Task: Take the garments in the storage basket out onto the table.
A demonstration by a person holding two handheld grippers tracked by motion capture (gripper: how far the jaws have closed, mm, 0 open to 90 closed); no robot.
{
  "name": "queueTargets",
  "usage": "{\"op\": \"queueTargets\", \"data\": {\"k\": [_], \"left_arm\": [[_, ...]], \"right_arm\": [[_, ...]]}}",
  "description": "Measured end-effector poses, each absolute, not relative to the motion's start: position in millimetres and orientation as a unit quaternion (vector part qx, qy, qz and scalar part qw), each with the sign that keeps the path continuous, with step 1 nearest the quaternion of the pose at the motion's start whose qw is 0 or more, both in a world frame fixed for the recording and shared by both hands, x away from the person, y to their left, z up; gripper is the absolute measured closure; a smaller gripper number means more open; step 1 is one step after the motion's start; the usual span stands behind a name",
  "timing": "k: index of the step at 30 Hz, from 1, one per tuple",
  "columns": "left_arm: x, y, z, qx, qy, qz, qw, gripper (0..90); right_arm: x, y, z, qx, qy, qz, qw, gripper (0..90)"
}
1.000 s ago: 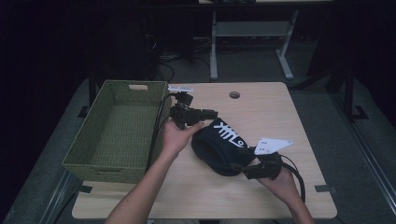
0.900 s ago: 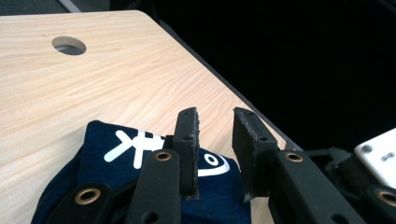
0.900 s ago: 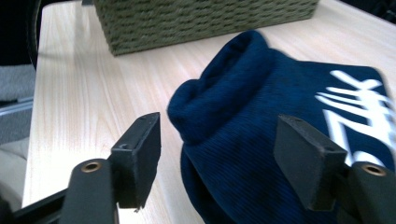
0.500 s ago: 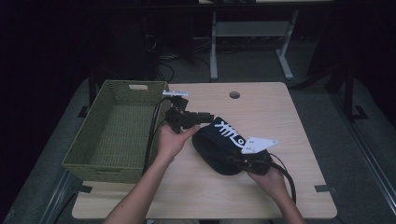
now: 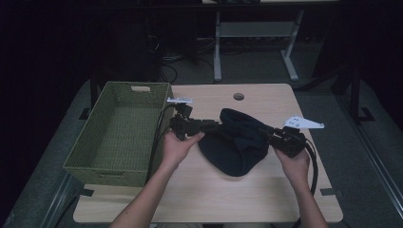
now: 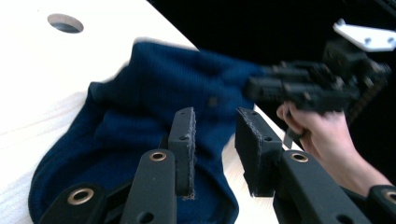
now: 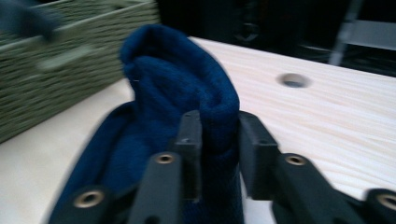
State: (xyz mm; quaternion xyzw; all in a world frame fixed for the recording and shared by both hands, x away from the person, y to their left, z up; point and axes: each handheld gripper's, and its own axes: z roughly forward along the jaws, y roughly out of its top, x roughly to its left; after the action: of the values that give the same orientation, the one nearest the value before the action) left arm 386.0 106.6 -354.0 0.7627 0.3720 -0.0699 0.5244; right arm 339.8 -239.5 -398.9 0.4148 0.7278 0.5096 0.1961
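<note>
Navy knitted beanie (image 5: 236, 142) lies on my wooden desk (image 5: 209, 199) beside the green woven basket (image 5: 119, 130). Right tool (image 7: 216, 135), jaws just closing, pinches its cuff; left tool (image 6: 215, 140) stands spread, gripping nothing. Next I'd clamp left, then lift toward the basket.

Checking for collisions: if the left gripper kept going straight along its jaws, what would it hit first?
The left gripper points at the dark blue knit hat, likely met first; the right gripper is beyond it. Depth is unclear.
</note>
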Motion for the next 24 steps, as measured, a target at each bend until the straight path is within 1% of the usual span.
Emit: {"op": "queueTargets", "data": {"k": [1,3,9,14,16,18,19,21,24], "left_arm": [[385.8,105.8,-355.0,0.762,0.372,-0.072,0.524,68.0],[385.6,105.2,-356.4,0.763,0.371,-0.073,0.524,68.0],[386.1,104.2,-359.8,0.763,0.372,-0.075,0.523,67.5],[384.9,102.1,-363.4,0.768,0.368,-0.075,0.518,67.3],[383.9,100.3,-369.5,0.768,0.370,-0.078,0.517,67.3],[383.3,99.6,-373.0,0.770,0.370,-0.081,0.514,67.3],[382.1,97.1,-379.3,0.768,0.373,-0.086,0.512,67.3],[381.2,94.8,-387.3,0.772,0.374,-0.090,0.506,67.5],[379.0,90.1,-399.8,0.775,0.377,-0.098,0.497,69.6]], "right_arm": [[344.3,-244.5,-399.3,0.427,0.722,0.505,0.203,62.8],[352.3,-254.1,-399.2,0.450,0.712,0.500,0.203,58.0],[357.6,-266.0,-393.5,0.461,0.712,0.485,0.212,58.3],[357.4,-266.9,-394.0,0.462,0.717,0.477,0.212,61.9],[357.8,-266.5,-396.3,0.461,0.724,0.472,0.201,67.6],[357.9,-266.7,-396.9,0.460,0.724,0.475,0.194,68.5],[357.8,-267.0,-398.0,0.457,0.727,0.477,0.189,73.7],[357.8,-267.1,-398.3,0.456,0.730,0.474,0.185,76.5],[358.4,-268.5,-398.8,0.457,0.733,0.467,0.189,78.2]]}}
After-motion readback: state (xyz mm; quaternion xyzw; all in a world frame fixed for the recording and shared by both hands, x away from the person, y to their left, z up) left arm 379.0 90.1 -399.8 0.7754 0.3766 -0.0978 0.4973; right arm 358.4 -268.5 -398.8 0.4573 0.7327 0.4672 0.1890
